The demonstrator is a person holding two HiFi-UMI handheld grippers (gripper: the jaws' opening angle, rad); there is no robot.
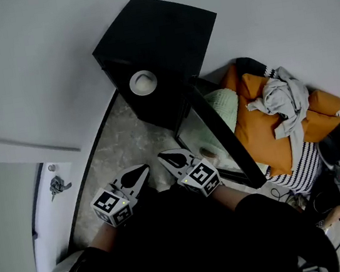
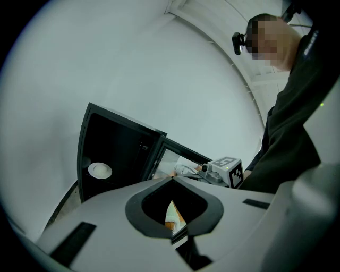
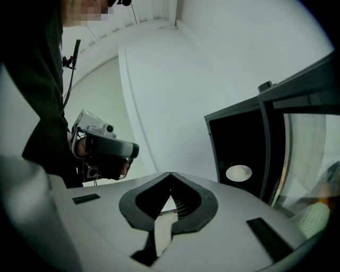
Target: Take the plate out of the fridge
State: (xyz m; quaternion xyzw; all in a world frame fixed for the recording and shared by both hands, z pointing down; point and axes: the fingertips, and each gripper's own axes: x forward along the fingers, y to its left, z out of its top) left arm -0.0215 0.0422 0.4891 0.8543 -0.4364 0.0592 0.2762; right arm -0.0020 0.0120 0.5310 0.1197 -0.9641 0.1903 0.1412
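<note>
Black mini fridge (image 1: 161, 32) stands on the grey stone-pattern floor (image 1: 117, 143) against the white wall, with its glass door (image 1: 214, 132) swung open to the right. The white plate (image 1: 143, 82) sits inside the dark compartment, alone on its shelf, untouched.

Left hand-held gripper (image 1: 142, 170): jaws closed tip to tip, nothing between them. Right hand-held gripper (image 1: 164, 158): same, closed and empty. The two are side by side in front of the person, tips close together and aimed at the fridge opening. Both are short of the fridge, with no contact on it or the door.

From the left gripper view, the plate (image 2: 100, 170) is to the left of the closed tips (image 2: 171, 179), inside the open fridge. From the right gripper view, the plate (image 3: 239, 172) is to the right of the closed tips (image 3: 170, 173), just left of the door edge.

Right of the door there is a pile of orange cushions (image 1: 257, 125) with a grey garment (image 1: 285, 99) on top and striped fabric (image 1: 304, 163) below it.
</note>
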